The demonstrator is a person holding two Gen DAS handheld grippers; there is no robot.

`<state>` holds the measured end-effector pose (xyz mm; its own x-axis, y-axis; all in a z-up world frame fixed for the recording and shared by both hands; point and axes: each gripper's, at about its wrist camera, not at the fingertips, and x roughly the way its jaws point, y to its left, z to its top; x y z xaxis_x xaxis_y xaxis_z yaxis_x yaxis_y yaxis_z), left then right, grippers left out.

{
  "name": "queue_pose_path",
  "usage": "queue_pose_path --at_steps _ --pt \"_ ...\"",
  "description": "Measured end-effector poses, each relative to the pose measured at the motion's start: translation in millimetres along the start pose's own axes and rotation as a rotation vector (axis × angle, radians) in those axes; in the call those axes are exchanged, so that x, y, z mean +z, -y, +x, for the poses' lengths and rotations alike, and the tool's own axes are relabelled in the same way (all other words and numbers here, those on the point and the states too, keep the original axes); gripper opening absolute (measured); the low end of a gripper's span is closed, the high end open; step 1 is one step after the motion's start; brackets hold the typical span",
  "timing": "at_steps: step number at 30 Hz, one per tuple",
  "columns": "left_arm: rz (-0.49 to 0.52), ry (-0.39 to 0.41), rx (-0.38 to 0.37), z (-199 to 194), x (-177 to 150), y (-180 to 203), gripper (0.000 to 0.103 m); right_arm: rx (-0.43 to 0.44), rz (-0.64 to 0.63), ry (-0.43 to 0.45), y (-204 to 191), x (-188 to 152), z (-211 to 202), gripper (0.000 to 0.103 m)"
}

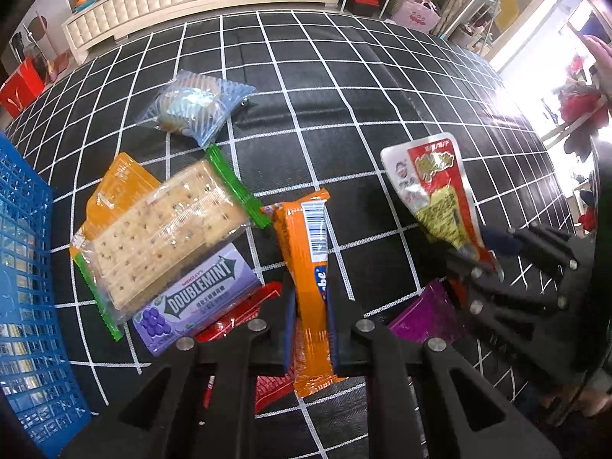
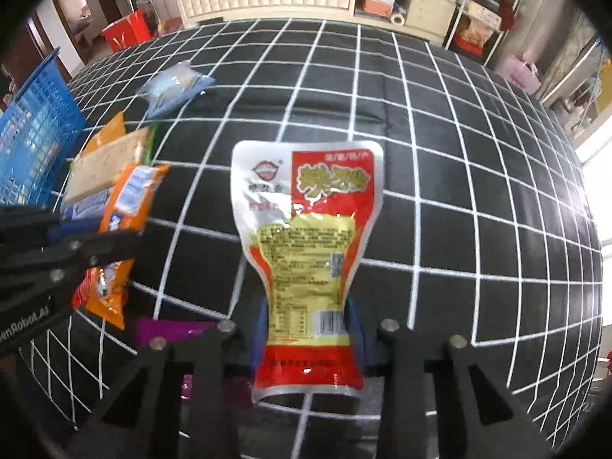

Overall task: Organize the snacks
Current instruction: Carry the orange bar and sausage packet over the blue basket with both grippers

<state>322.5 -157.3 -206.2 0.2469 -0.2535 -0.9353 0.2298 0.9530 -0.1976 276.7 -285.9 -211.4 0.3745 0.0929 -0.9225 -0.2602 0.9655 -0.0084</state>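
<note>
Our left gripper (image 1: pixel 310 338) is clamped on the orange wrapper (image 1: pixel 306 267), which runs forward between its fingers above the cloth. Our right gripper (image 2: pixel 308 338) is pinched on the lower end of the red and silver pouch (image 2: pixel 306 229), holding it raised over the middle of the black gridded tablecloth (image 2: pixel 459 153).

Outward from the left gripper, near the table's left edge, the cracker pack (image 1: pixel 160 237) lies over an orange packet (image 1: pixel 118 179) and against the purple Doublemint box (image 1: pixel 199 298). A red packet (image 1: pixel 244 313) lies just under the fingers, a purple packet (image 1: pixel 428 317) sits between the two grippers, and a blue striped wrapper (image 1: pixel 195 105) lies farther toward the far edge.

The blue basket (image 1: pixel 26 267) stands at the left edge; something shows dimly through its mesh, but we cannot tell what. We judge the sorting is underway: two snacks are in hand, roughly six remain on the cloth.
</note>
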Motion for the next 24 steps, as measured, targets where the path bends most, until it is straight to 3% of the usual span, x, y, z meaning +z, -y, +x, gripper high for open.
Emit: queue_pose_path --at_steps 5,11,20,24 --pt "0.001 0.014 -0.026 -7.5 -19.7 -8.4 0.012 0.039 0.064 0.032 -1.2 -10.4 -8.8 0.036" --pt "0.007 0.091 -0.04 -54.5 -32.6 -23.0 0.012 0.063 0.066 0.107 -20.4 6.5 -52.9 0.036" --pt "-0.001 0.246 -0.019 -148.3 -58.0 -54.7 0.012 0.096 -0.031 0.283 -74.2 35.0 -146.4 0.037" --pt "-0.026 0.299 -0.012 -181.8 -62.4 -75.6 0.012 0.118 -0.085 0.33 -109.5 44.9 -166.2 0.037"
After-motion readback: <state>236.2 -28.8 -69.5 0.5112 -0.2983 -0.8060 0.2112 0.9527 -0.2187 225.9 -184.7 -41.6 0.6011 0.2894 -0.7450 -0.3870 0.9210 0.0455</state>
